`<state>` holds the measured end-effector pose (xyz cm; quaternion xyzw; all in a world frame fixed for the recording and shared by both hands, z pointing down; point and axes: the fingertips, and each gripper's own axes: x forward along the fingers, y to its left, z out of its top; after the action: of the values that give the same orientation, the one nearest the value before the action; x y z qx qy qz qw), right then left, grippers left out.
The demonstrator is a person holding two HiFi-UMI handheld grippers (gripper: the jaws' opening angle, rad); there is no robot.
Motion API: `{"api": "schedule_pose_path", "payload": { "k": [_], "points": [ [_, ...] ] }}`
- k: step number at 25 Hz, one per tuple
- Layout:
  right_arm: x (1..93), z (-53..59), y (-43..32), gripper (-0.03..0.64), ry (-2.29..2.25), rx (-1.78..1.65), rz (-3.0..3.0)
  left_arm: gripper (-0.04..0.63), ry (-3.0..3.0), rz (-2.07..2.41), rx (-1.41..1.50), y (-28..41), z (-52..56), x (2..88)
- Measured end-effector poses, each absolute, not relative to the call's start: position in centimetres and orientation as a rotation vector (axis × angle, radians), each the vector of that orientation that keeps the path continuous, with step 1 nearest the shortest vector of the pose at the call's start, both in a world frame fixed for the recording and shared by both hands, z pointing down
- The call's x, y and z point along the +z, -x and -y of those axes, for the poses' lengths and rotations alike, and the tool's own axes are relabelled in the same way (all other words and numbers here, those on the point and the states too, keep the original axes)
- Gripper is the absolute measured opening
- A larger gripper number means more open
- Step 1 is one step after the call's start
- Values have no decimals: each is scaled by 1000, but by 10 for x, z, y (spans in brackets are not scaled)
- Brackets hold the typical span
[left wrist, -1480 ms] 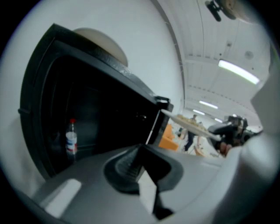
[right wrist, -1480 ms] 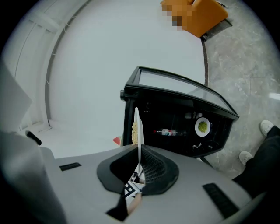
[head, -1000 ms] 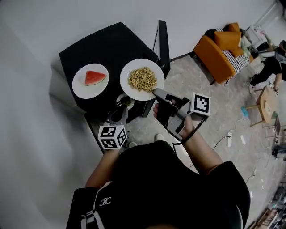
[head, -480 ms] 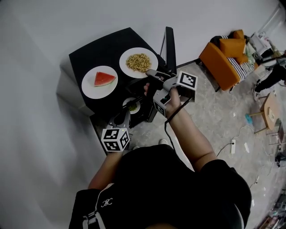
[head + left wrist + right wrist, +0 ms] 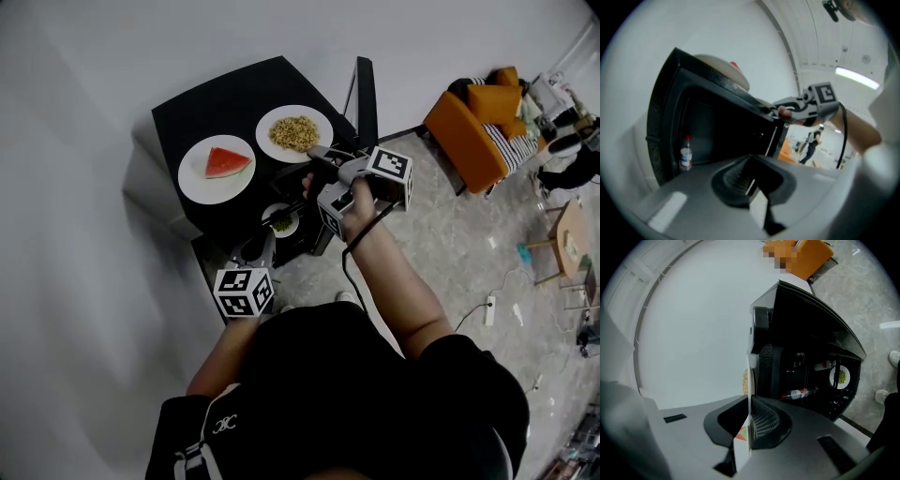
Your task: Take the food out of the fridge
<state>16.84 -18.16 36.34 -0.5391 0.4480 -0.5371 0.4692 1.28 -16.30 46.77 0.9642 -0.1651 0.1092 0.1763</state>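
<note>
Atop the fridge (image 5: 187, 108): melon plate (image 5: 197, 181) left, grain plate (image 5: 268, 131) right, rim clamped by right gripper (image 5: 317, 152); left gripper (image 5: 261, 246) closed, empty; greens plate (image 5: 292, 226) still inside.

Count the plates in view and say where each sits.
3. A watermelon plate and a noodle plate sit on the fridge top; a small plate of greens is inside the open fridge. More could be hidden inside.
</note>
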Motion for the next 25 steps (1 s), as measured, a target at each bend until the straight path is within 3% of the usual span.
{"api": "schedule_pose_path", "payload": {
  "k": [6,11,16,17,19,25],
  "points": [
    [364,180,-169,16,1392,-1326,-1116,-2,-2726,455,315,-19,165,469],
    [377,175,-175,122,1392,-1273,-1088,-2,-2725,452,314,-21,168,471],
    [373,159,-169,137,1369,-1161,-1223,-2,-2722,456,311,-22,170,471],
    [372,154,-166,125,1377,-1141,-1257,-2,-2724,455,312,-23,170,470],
    [373,143,-161,2,1435,-1085,-1327,-2,-2728,449,313,-26,168,469],
    [395,113,-155,-2,2122,-659,-1658,-2,-2778,430,316,-36,162,465]
  ]
}}
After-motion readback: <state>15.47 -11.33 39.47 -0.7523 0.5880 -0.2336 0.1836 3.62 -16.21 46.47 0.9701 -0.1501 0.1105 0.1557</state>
